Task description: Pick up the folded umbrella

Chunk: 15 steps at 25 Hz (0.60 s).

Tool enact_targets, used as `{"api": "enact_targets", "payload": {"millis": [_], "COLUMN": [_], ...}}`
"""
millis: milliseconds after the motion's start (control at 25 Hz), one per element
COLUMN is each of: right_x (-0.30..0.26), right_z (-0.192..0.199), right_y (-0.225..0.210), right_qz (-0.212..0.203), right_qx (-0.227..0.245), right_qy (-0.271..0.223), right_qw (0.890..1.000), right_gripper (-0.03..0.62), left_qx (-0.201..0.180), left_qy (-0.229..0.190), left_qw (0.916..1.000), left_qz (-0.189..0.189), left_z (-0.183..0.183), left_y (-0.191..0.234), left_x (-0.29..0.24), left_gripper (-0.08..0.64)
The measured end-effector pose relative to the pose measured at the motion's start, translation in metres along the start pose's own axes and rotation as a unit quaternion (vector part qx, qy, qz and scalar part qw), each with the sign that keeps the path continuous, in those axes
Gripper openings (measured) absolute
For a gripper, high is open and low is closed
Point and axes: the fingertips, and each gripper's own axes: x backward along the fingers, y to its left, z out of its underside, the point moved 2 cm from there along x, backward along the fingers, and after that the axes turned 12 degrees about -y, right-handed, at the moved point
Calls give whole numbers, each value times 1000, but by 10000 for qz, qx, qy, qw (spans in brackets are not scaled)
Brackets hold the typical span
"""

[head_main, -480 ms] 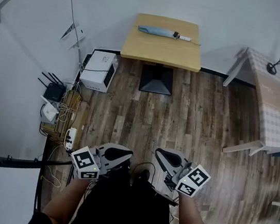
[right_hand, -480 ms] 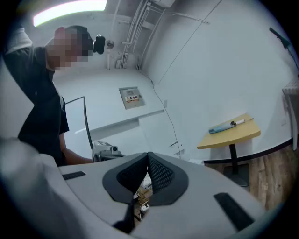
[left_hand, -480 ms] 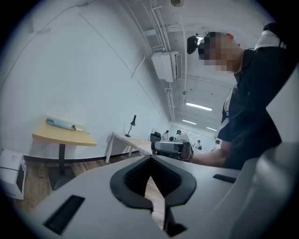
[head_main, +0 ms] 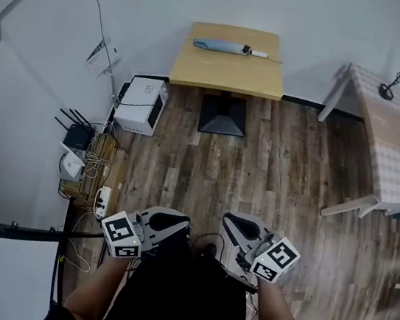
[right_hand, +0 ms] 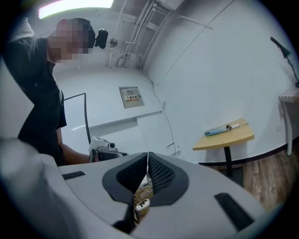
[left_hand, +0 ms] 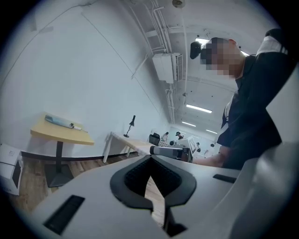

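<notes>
Head view: the folded umbrella (head_main: 228, 47) lies on the far desk (head_main: 227, 76) by the wall, long axis running left-right across the top, pale handle end to the right. Left gripper (head_main: 173, 223) & right gripper (head_main: 238, 227) sit low at the person's waist, well apart from the desk, w/ bare wood floor (head_main: 288, 169) between. Umbrella is dead ahead, about midway between the two; neither hand looks clearly nearer, though the handle end falls on the right gripper's side.

Left gripper view: jaws together, nothing between them. Umbrella (left_hand: 60, 122) shows far off to the left on the desk (left_hand: 63, 136), not in line w/ the jaws.

Right gripper view: jaws together, empty. Umbrella (right_hand: 225, 128) sits far right on the desk (right_hand: 231, 138), again off the jaw line. Likely need: walk up to the desk, swing the jaws toward it, open, meet the umbrella crosswise.
</notes>
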Motion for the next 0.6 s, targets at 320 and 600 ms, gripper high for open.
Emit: {"api": "enact_targets", "payload": {"millis": [320, 600], "right_x": [-5, -54], "right_z": [-1, -8], "right_y": [-22, -51], "right_qz": [552, 939], "right_qx": [347, 482], "right_qy": [252, 313], "right_qw": [9976, 9939], "right_gripper": [20, 20], "left_qx": [359, 442], "left_qy": [-443, -702], "left_qw": [9980, 9951], "left_qz": [272, 537], "left_z": [-15, -44], "left_y": [42, 102], "left_x": [-16, -11], "left_gripper": [9, 9]}}
